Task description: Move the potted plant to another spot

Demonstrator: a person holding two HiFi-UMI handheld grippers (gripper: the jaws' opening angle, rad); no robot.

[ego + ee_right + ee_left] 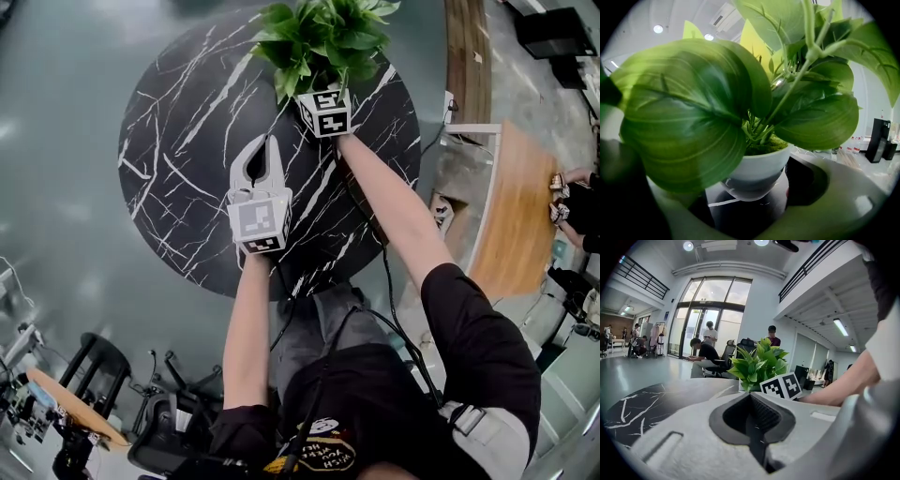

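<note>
**POTTED PLANT: HANDLING AND ORIENTATION**

Locate the potted plant (323,42) at the far rim of the black marbled table (187,141). Read it as upright, with the long axis vertical and the foliage fanning up and outward above the white pot (757,171).

Treat as light to moderate in weight, judging by the small pot. Expect a hard, smooth wall, probably glazed, so likely slippery and prone to chipping. Regard the leaves (684,122) as soft and unfit to bear load.

Take hold on the pot wall below the rim, never on the foliage. Keep vertical in transfer to avoid tipping and spilling the mossy filling.

Read the right gripper (325,105) as spread wide, straddling the pot beneath the leaves. Cannot confirm contact with the wall, with a leaf masking one side.

Read the left gripper (268,155) as closed tight on nothing, lying near the table centre, well apart from the plant.
</note>
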